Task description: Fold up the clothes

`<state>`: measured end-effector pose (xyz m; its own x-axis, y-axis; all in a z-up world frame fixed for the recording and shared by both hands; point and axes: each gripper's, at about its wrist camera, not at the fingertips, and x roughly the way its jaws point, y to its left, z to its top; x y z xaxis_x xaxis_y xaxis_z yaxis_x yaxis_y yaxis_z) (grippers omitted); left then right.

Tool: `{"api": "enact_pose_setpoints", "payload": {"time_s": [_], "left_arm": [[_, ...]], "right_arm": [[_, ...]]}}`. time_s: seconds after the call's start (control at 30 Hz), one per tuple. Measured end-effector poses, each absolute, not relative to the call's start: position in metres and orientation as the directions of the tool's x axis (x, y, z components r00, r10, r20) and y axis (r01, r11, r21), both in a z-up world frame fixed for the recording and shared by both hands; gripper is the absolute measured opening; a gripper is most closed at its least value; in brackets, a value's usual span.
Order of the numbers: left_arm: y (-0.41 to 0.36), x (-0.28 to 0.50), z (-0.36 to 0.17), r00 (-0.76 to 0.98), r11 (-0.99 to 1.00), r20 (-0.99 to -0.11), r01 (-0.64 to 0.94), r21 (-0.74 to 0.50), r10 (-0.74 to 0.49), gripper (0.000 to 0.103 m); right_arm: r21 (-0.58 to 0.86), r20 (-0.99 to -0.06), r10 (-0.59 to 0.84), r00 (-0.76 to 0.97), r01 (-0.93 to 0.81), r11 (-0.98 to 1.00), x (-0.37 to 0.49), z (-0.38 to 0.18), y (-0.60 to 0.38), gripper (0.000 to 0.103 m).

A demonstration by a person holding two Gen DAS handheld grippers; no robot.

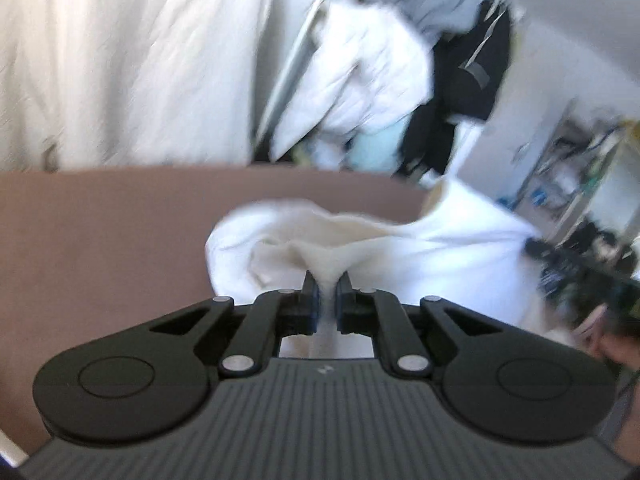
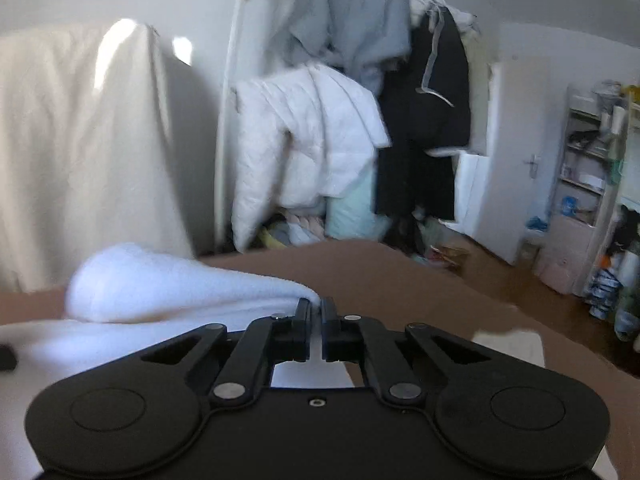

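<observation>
pinching the white garment [image 1: 420, 248] between them, left gripper [image 1: 328, 280] and right gripper [image 2: 316, 304] clamp its edge.

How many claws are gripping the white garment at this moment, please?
2. The left claw pinches a bunched fold of the garment over the brown surface; the right claw pinches its edge. More cloth may be hidden below.

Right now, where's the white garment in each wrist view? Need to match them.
Left wrist: white garment lower centre, bunched on the brown surface, pinched by the left gripper.
Right wrist: white garment lower left, its edge pinched by the right gripper.
Shared landmark: white quilted jacket hanging beside dark clothes.
</observation>
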<state>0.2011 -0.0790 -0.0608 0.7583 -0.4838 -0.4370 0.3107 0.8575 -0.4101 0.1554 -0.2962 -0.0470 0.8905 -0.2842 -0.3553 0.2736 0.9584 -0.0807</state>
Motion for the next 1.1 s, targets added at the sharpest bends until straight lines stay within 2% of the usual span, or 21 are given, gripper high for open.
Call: {"api": "enact_pose_setpoints", "payload": {"time_s": [0.1,0.17,0.27,0.33,0.37,0.43,0.47,0.53,0.6,0.63,0.73,0.77,0.8,0.83,0.87,0.9,0.93,1.0,1.1], "left_arm": [[-0.084,0.207,-0.064,0.755,0.884,-0.483,0.278,-0.377,-0.444,0.008],[-0.084,0.214,-0.074,0.741,0.897,-0.528,0.235,-0.375,-0.415,0.008],[-0.067,0.227,-0.093,0.730,0.893,-0.575,0.108,-0.438,-0.370,0.008],[-0.044,0.234,-0.109,0.732,0.890,-0.633,-0.083,-0.448,-0.250,0.008],[-0.036,0.236,-0.115,0.731,0.907,-0.667,-0.171,-0.386,-0.145,0.002],[-0.021,0.237,-0.121,0.716,0.924,-0.689,-0.332,-0.188,0.117,0.002],[-0.012,0.237,-0.123,0.705,0.917,-0.687,-0.371,-0.147,0.175,0.002],[0.008,0.240,-0.129,0.712,0.891,-0.701,-0.341,-0.301,0.035,0.002],[0.014,0.243,-0.135,0.730,0.841,-0.671,-0.277,-0.465,-0.131,0.005],[0.012,0.245,-0.136,0.732,0.834,-0.657,-0.242,-0.497,-0.179,0.005],[-0.011,0.251,-0.136,0.730,0.879,-0.643,-0.128,-0.459,-0.230,0.010],[-0.017,0.251,-0.134,0.732,0.881,-0.629,-0.087,-0.466,-0.260,0.018],[-0.024,0.251,-0.132,0.733,0.880,-0.615,-0.046,-0.472,-0.291,0.034],[-0.029,0.253,-0.131,0.732,0.875,-0.602,-0.014,-0.483,-0.321,0.043],[-0.032,0.255,-0.131,0.728,0.865,-0.590,0.009,-0.501,-0.349,0.059],[-0.036,0.256,-0.132,0.722,0.859,-0.584,0.028,-0.512,-0.372,0.064],[-0.040,0.256,-0.133,0.712,0.859,-0.588,0.042,-0.510,-0.384,0.065],[-0.048,0.254,-0.135,0.693,0.866,-0.602,0.064,-0.496,-0.396,0.068],[-0.045,0.246,-0.146,0.667,0.859,-0.623,0.051,-0.509,-0.408,0.077]], "right_arm": [[0.043,-0.436,-0.164,0.885,0.202,0.978,0.154,-0.050,-0.310,0.004],[0.141,-0.569,-0.048,0.821,0.154,0.978,0.168,-0.070,-0.319,0.004],[0.286,-0.700,0.103,0.707,0.145,0.947,0.186,-0.116,-0.327,0.007],[0.384,-0.756,0.218,0.617,0.147,0.912,0.197,-0.148,-0.332,0.007],[0.392,-0.776,0.238,0.584,0.152,0.907,0.200,-0.160,-0.330,0.008],[0.332,-0.804,0.231,0.548,0.092,0.939,0.202,-0.165,-0.318,0.010],[0.298,-0.812,0.224,0.539,0.052,0.953,0.201,-0.164,-0.311,0.012],[0.284,-0.808,0.234,0.541,0.010,0.959,0.196,-0.159,-0.307,0.012],[0.303,-0.800,0.254,0.543,0.000,0.953,0.192,-0.158,-0.308,0.012],[0.316,-0.795,0.266,0.546,-0.003,0.949,0.190,-0.157,-0.309,0.012],[0.377,-0.757,0.318,0.571,-0.016,0.926,0.188,-0.148,-0.317,0.015],[0.413,-0.728,0.346,0.591,-0.025,0.910,0.190,-0.140,-0.324,0.024],[0.472,-0.678,0.389,0.624,-0.036,0.881,0.187,-0.128,-0.331,0.033],[0.515,-0.626,0.388,0.677,-0.015,0.857,0.185,-0.119,-0.342,0.046],[0.557,-0.571,0.382,0.726,0.002,0.831,0.184,-0.109,-0.352,0.046],[0.595,-0.519,0.367,0.772,0.018,0.804,0.182,-0.100,-0.362,0.046],[0.597,-0.504,0.316,0.804,0.060,0.800,0.183,-0.092,-0.368,0.046],[0.537,-0.515,0.200,0.833,0.132,0.833,0.189,-0.083,-0.374,0.046],[0.419,-0.592,0.108,0.798,0.191,0.888,0.209,-0.090,-0.374,0.056]]}}
